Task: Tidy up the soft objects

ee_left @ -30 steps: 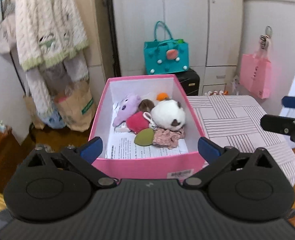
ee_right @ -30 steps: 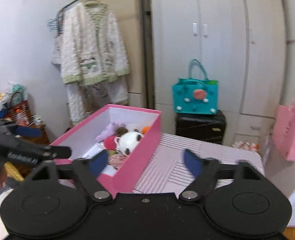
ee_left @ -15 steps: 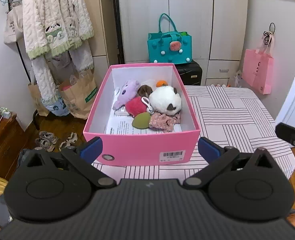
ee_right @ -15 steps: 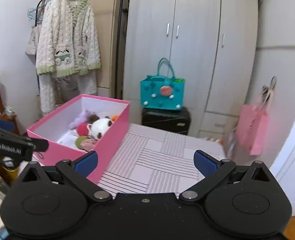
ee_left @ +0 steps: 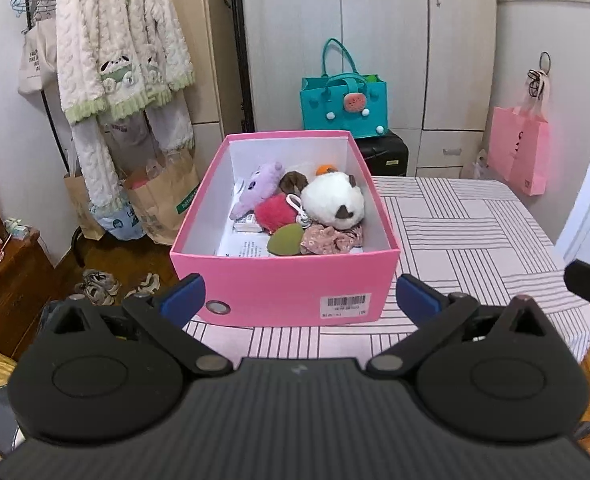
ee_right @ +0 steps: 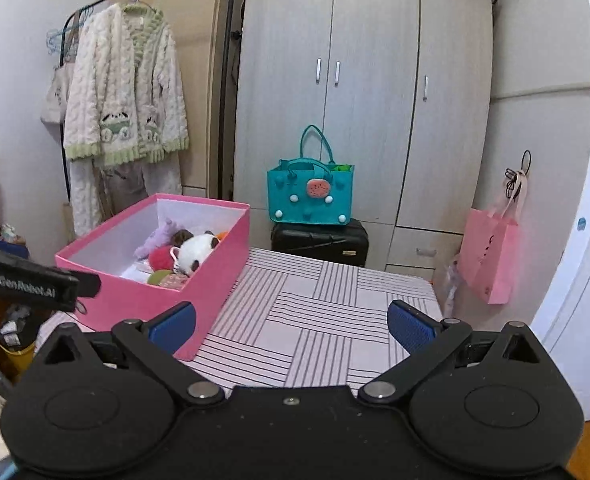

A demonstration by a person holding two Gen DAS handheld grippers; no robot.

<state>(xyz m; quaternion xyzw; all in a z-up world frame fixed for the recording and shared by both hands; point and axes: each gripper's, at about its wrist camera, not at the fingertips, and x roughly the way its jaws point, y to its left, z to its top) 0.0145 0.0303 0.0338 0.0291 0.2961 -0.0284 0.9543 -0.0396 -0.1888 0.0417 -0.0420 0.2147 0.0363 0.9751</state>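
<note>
a: where's the left tool [ee_left: 297,300] right now?

b: it hovers short of the pink box [ee_left: 291,292], jaws spread wide with nothing between them. the box's near wall, with its barcode sticker, sits straight ahead of the blue fingertips [ee_left: 183,298].

a: and the right tool [ee_right: 291,326]?

b: also wide apart and empty; its jaws have just been opening to their full spread. ahead of it lies bare striped worktop [ee_right: 327,316]. the pink box is ahead and to its left, its near corner just beside the left fingertip in that view.

a: what's in the box?

b: soft things, piled toward the far half from the left tool. a white plush [ee_left: 333,200] with dark patches sits on the right, a purple plush [ee_left: 257,192] on the left, a red fluffy ball [ee_left: 275,212] between them. nearer the tool lie a green oval piece [ee_left: 285,238] and a floral fabric piece [ee_left: 331,238]. a brown fuzzy item [ee_left: 293,180] and something orange [ee_left: 325,169] sit at the far end. printed paper lies under them all.

a: anything beyond the box?

b: past it, a teal bag [ee_left: 343,106] rests on a black suitcase [ee_left: 385,154] against the wardrobe [ee_left: 375,40]. a pink bag [ee_left: 521,148] hangs far right, a knitted cardigan [ee_left: 123,40] far left.

a: do the tools see each other?

b: yes, the left one shows at the left edge of the right wrist view, in front of the box.
</note>
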